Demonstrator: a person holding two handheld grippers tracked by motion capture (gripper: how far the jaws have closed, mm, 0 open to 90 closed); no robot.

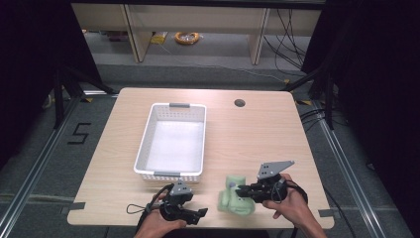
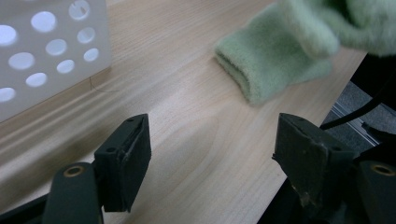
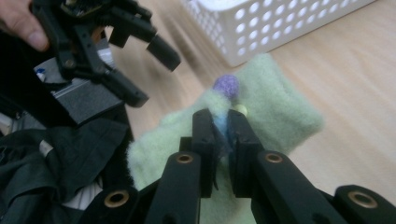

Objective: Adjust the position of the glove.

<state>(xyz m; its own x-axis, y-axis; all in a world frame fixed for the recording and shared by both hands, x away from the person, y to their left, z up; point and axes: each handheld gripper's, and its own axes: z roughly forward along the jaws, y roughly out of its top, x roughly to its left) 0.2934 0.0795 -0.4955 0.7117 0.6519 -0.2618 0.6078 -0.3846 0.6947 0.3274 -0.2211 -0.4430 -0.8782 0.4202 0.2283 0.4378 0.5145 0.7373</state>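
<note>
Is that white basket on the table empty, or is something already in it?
Empty. From the high view the white basket shows only its bare bottom; the green fuzzy sock lies outside it on the table.

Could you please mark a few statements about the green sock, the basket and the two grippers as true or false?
1. The right gripper is shut on the green sock. True.
2. The sock lies inside the white basket. False: it is on the table, in front of the basket and to its right.
3. The left gripper is open with nothing between its jaws. True.
4. The basket holds several things. False: it looks empty.
</note>
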